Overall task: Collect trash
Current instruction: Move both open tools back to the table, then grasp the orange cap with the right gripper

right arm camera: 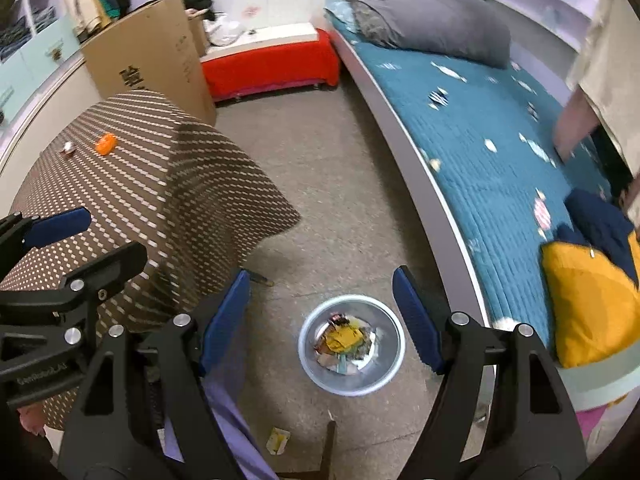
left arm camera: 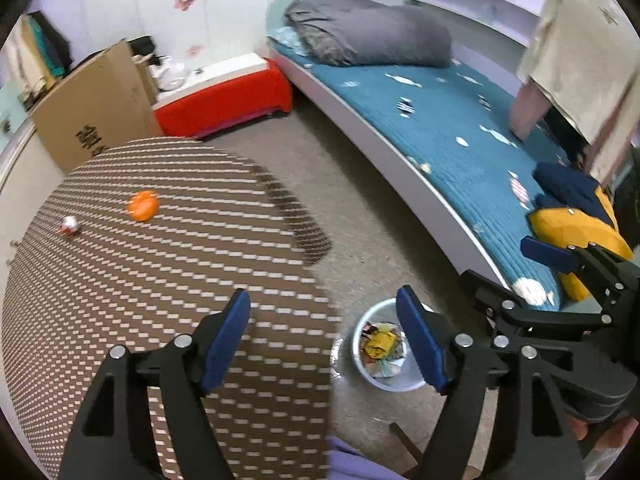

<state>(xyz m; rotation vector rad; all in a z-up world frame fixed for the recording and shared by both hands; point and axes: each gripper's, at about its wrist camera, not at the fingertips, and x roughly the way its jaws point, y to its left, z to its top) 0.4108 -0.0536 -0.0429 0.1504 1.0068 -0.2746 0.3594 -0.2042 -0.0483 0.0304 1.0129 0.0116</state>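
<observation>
I hold both tools, left (left arm camera: 324,334) and right (right arm camera: 322,314), spread and empty. The bin (right arm camera: 394,354) holds scraps; orange piece (left arm camera: 143,207) and small wrapper (left arm camera: 70,225) remain near the tabletop's (left arm camera: 160,280) far edge.

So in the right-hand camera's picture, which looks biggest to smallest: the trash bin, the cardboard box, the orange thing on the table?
1. Cardboard box
2. Trash bin, though it sits nearer the camera, so the true gap may be greater
3. Orange thing, by far the smallest

Patterned table (left arm camera: 160,280) bearing orange scrap (left arm camera: 143,206) and small wrapper (left arm camera: 70,225), floor (right arm camera: 320,184) holding bin (right arm camera: 352,346)
</observation>
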